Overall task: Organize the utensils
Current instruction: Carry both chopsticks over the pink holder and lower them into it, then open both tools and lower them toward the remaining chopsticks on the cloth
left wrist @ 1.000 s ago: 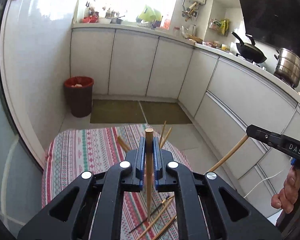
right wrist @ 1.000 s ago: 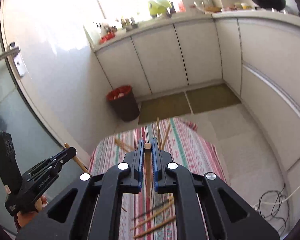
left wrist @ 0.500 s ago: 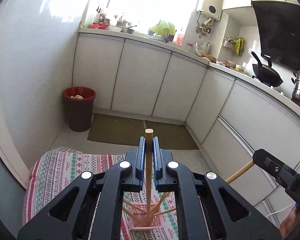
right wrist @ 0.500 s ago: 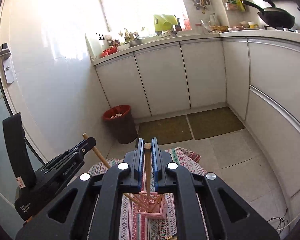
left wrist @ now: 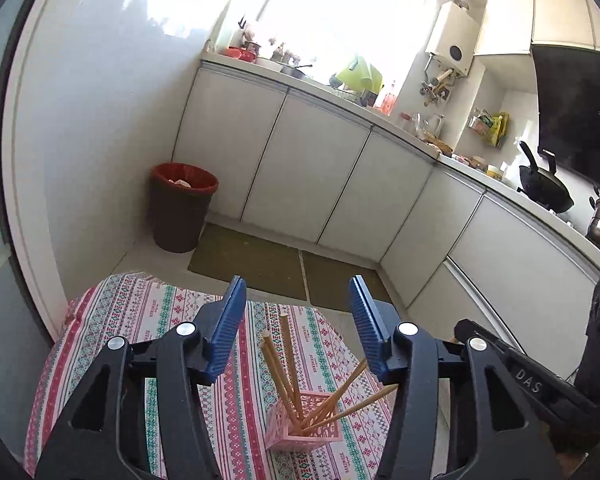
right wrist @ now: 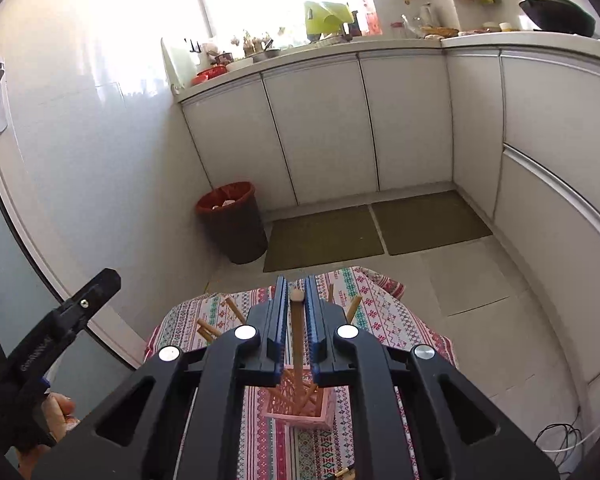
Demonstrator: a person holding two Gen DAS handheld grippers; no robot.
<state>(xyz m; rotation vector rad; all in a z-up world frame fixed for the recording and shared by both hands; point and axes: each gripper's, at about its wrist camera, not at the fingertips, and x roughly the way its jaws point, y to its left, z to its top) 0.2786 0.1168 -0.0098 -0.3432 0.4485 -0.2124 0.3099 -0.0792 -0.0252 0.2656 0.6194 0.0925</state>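
A pink lattice holder (left wrist: 305, 426) stands on the striped tablecloth (left wrist: 140, 320) with several wooden chopsticks (left wrist: 290, 364) leaning in it. My left gripper (left wrist: 297, 322) hangs above it, jaws wide open and empty. In the right wrist view the holder (right wrist: 296, 400) sits just below my right gripper (right wrist: 296, 305), which is shut on one upright wooden chopstick (right wrist: 297, 336) whose lower end reaches down into the holder. More chopstick tops (right wrist: 233, 307) stick out beside the fingers. The right gripper's body (left wrist: 532, 380) shows at the right of the left wrist view.
A red-lined bin (left wrist: 182, 212) stands on the floor by the white cabinets (left wrist: 308, 176). Two floor mats (right wrist: 380, 228) lie beyond the table. A loose chopstick end (right wrist: 342, 472) lies on the cloth near me. A cable (right wrist: 560, 438) lies on the floor at right.
My left gripper has opened and let go of its chopstick, which now stands in the holder. Both grippers have moved over the holder; the right still grips its chopstick.
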